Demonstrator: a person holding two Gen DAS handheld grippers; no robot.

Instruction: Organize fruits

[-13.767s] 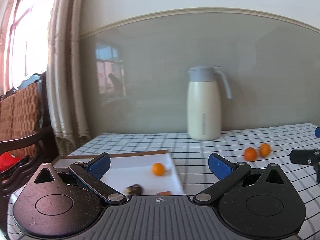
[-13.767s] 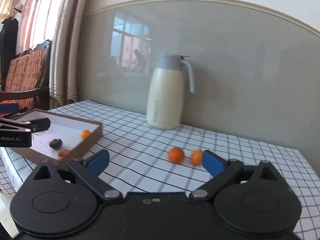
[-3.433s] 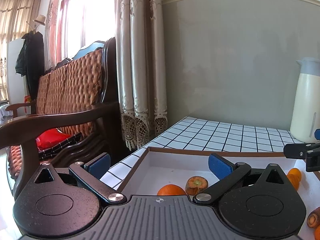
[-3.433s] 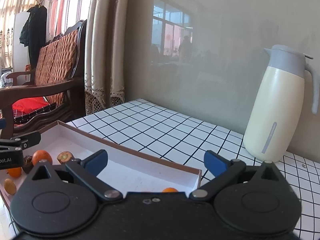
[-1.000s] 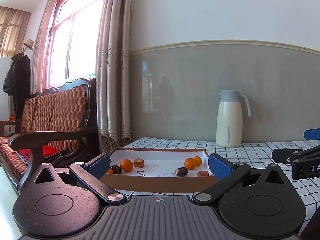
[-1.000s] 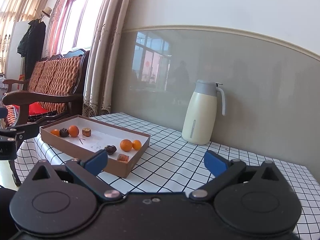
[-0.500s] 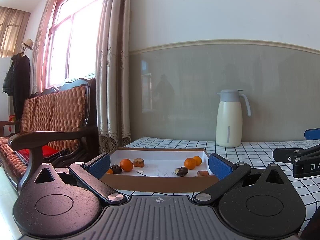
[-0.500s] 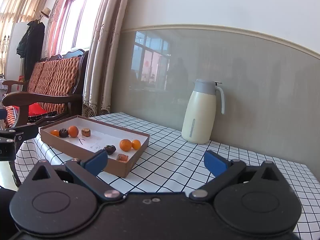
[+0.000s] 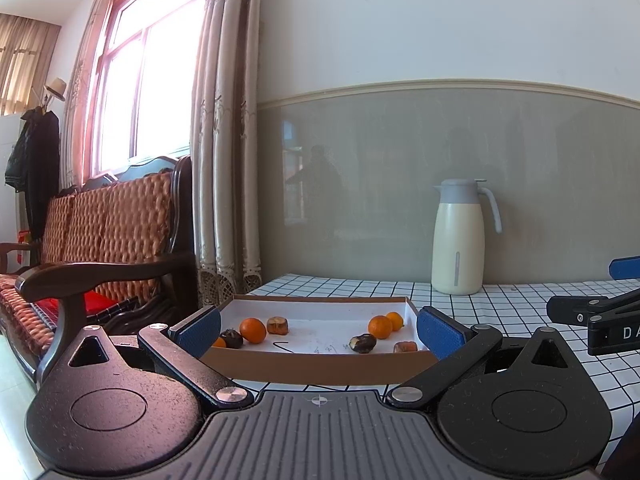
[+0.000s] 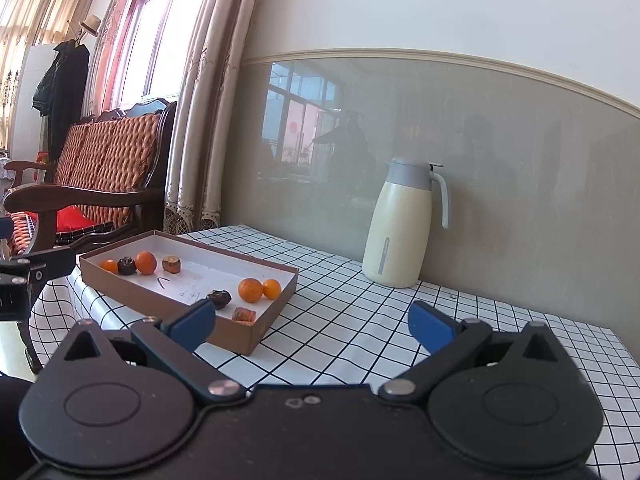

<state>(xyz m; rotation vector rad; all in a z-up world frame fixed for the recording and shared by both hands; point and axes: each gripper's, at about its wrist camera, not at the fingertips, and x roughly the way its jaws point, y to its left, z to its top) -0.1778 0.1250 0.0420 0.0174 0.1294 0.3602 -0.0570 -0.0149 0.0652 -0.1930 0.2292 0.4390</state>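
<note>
The bench [image 10: 360,320] is seen bare of loose fruit, so little is judged left to do. The box [image 10: 256,332] overhangs nothing visibly, yet could be nudged if approached carelessly. Oranges [image 10: 250,289], dark fruits [image 10: 219,298] lie inside. Both the left tool [image 9: 318,328] and right tool [image 10: 312,322] are held wide apart, empty.

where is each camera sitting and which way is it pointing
Left wrist: on the left gripper, held back off the near edge of the table, facing the long side of the box head on; its own open fingers frame the view, and the right gripper pokes in at the right edge.
Right wrist: on the right gripper, further right, facing the box's corner; its own open fingers show, and the left gripper at the left edge.
Shared: the box, oranges, thermos, sofa.
</note>
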